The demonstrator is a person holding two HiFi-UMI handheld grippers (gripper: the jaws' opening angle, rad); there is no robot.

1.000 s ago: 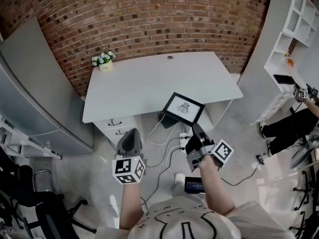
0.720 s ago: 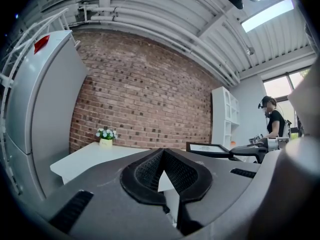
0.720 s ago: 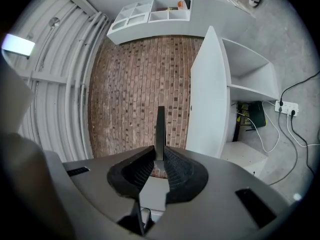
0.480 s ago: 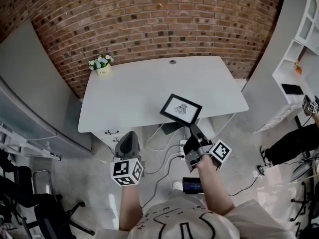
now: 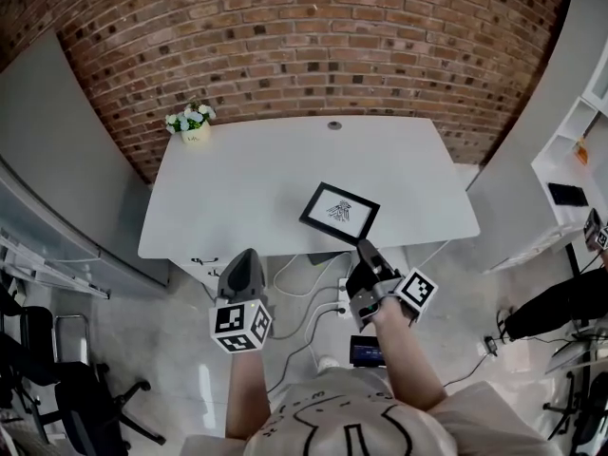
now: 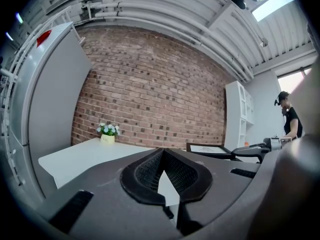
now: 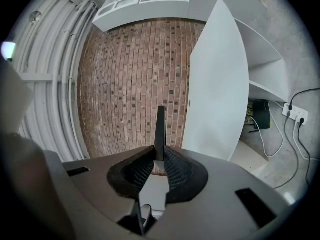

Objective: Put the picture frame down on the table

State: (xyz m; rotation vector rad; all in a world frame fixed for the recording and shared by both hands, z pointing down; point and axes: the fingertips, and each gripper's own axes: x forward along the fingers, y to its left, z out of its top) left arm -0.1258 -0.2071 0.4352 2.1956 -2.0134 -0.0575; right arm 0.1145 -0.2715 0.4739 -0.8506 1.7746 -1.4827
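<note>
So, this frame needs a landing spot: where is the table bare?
Nearly all of the white table is bare: middle, right end, near-left edge. Only the far-left corner is taken, by the flower pot. The picture frame, in the right gripper, hangs over the near-right part.

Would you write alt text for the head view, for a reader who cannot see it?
The right gripper holds a black picture frame over a white table's near edge; the left gripper is shut, empty. A flower pot stands at the table's far left corner.
</note>
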